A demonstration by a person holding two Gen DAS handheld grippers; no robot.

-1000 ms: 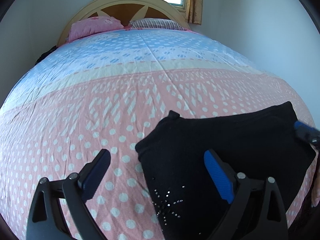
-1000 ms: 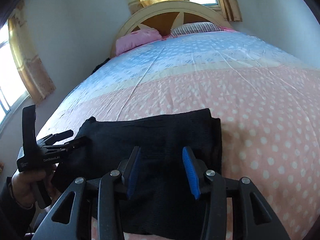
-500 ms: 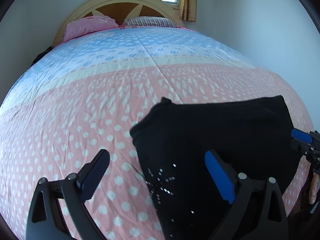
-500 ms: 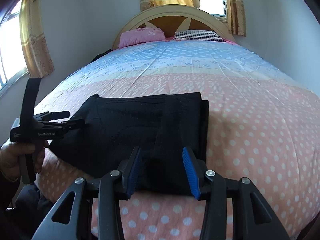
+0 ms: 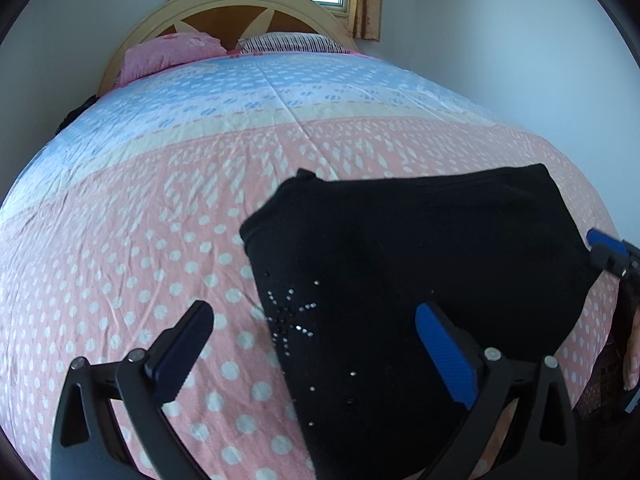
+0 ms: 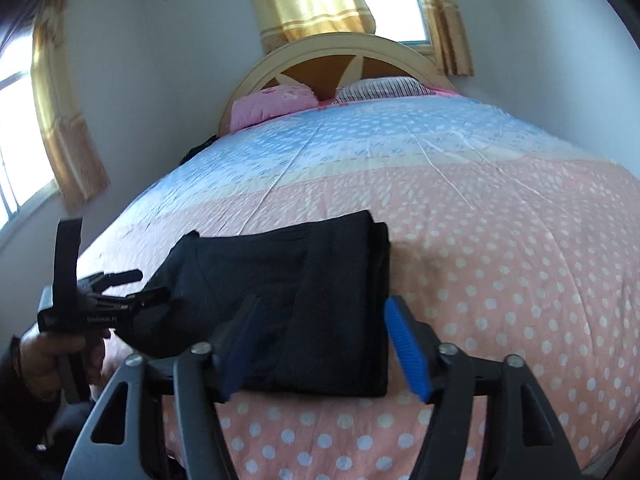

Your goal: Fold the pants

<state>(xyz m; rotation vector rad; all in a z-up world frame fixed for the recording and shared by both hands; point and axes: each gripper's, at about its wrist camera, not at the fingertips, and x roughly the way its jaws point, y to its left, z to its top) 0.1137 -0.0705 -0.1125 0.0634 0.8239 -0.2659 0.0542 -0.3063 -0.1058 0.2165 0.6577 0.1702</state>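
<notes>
Black folded pants [image 5: 400, 260] with a small sparkly star pattern lie near the foot of the bed. In the right wrist view the pants [image 6: 288, 280] form a flat rectangle with a layered edge on the right. My left gripper [image 5: 316, 340] hovers over their left edge with its jaws opening wide, the pads touching nothing. My right gripper [image 6: 322, 344] hangs over their near right corner, jaws opening, with cloth below but not pinched. Each camera sees the other tool: the left gripper [image 6: 120, 292] at the pants' left end, the right gripper [image 5: 608, 248] at their right end.
A pink, cream and blue dotted bedspread [image 5: 120, 240] covers the bed. At the head lie a pink pillow [image 5: 168, 54] and a striped pillow [image 5: 292, 42], under a curved headboard [image 6: 340, 48]. Walls close in on both sides. A person's hand [image 6: 52, 356] grips the left tool.
The right jaws have spread wider, and that gripper has drawn back toward the foot of the bed, so the pants' near edge now shows. The left gripper has backed off slightly.
</notes>
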